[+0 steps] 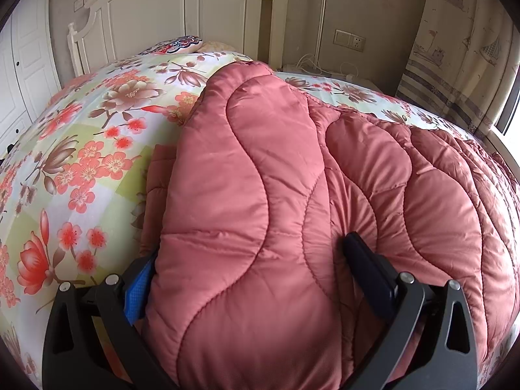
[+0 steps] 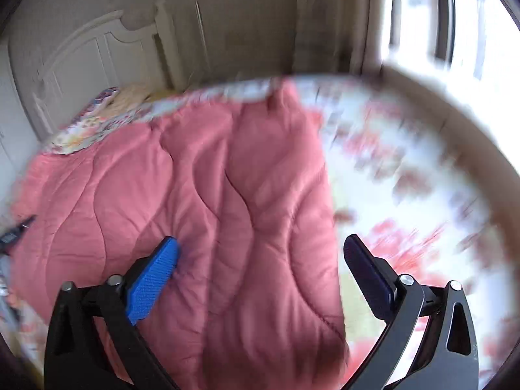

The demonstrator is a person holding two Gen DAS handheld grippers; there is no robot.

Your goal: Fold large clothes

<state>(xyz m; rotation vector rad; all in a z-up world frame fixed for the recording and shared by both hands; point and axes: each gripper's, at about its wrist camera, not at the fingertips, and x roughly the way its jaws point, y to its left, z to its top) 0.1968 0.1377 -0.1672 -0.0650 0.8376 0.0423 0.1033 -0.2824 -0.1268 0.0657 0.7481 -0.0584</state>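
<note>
one pink quilted padded garment [image 1: 260, 195] spread on floral-sheeted bed [image 1: 81, 162]. two grippers: left gripper [image 1: 250, 260] jaws wide, bulging fold between them; right gripper [image 2: 260, 260] jaws open, empty, above garment.

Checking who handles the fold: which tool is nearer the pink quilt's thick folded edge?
Left. The left tool straddles the pink quilt at its fold; the right tool hovers open above its flat part.

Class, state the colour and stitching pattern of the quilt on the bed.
The quilt is salmon pink with wavy quilted stitching, clearest in the left wrist view.
</note>
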